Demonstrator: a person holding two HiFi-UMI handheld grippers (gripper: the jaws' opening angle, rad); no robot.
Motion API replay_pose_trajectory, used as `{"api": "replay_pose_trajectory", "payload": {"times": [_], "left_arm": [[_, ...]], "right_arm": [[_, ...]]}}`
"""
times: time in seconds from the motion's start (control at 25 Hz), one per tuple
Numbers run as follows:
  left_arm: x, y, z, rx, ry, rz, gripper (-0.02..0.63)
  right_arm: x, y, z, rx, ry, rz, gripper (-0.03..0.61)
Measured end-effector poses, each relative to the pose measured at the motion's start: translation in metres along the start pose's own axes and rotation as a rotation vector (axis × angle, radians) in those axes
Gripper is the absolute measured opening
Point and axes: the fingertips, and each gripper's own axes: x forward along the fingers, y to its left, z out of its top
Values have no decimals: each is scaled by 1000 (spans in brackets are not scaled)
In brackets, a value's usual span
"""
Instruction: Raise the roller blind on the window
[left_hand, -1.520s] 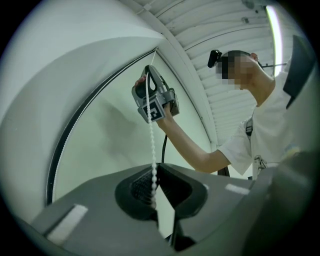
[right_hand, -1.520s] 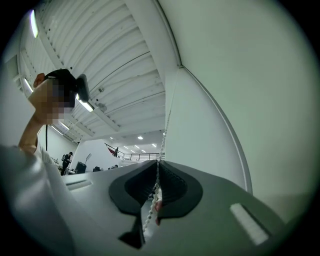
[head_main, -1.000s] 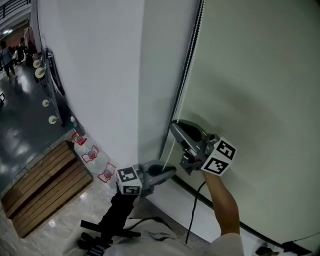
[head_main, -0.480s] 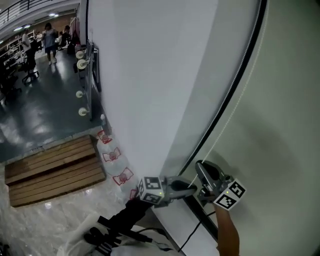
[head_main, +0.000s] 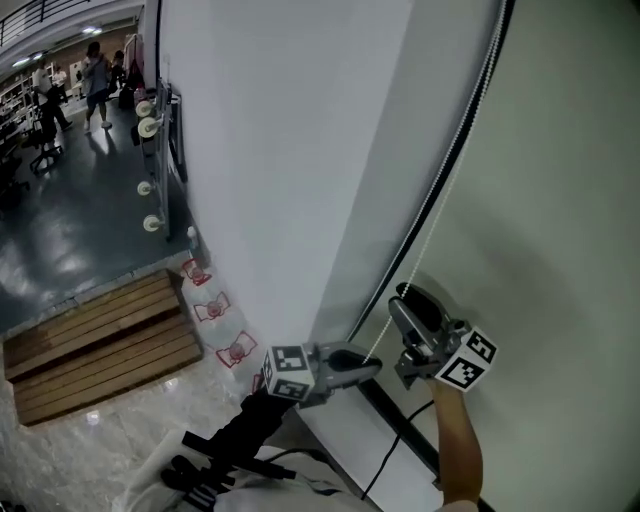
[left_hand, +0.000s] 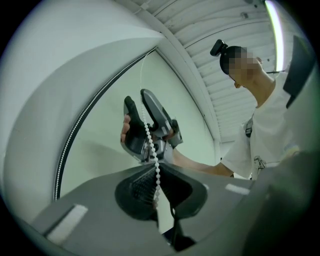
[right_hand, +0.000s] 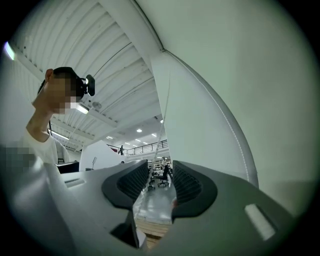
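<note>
The pale green roller blind (head_main: 545, 230) hangs down at the right. Its white bead chain (head_main: 440, 190) runs along the black window frame. In the head view my left gripper (head_main: 372, 363) sits low on the chain. The left gripper view shows the left gripper (left_hand: 156, 182) shut on the bead chain (left_hand: 148, 135). Just above it, my right gripper (head_main: 403, 297) has just been opening its jaws. In its own view the right gripper (right_hand: 160, 172) stands open. The chain (right_hand: 161, 135) passes loosely through the gap, apart from the pads. The right gripper (left_hand: 140, 97) also shows in the left gripper view.
A white wall (head_main: 290, 150) stands left of the window. On the floor below lie a wooden pallet (head_main: 90, 350), several water bottles (head_main: 215, 310), a black stand (head_main: 235, 440) and a black cable (head_main: 395, 450). People stand far off in the hall.
The right gripper has come down the chain, closer to the left gripper, and its jaws have parted. The left gripper stays shut on the chain. The head camera has swung.
</note>
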Motion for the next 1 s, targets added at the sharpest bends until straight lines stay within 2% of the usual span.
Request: {"api": "replay_pose_trajectory", "payload": {"times": [0.2,0.4,0.6,0.76,1.0], "left_arm": [[-4,-2,-8,0,-4,-4,-2],[2,-7,-3,-13,1,-15,-1],[2,-8,-6,-9,0,-24,-2],[3,-8,-4,-13,-3,-16,0],[1,-8,-6,-16,5,-14,0]], "right_arm": [[18,8,48,-77,-31,39,161],[38,9,128,-133,-100,66,164],[54,11,189,-163,-147,108,160],[69,13,224,-221,-148,119,158],[79,17,257,-236,-187,135,141]]}}
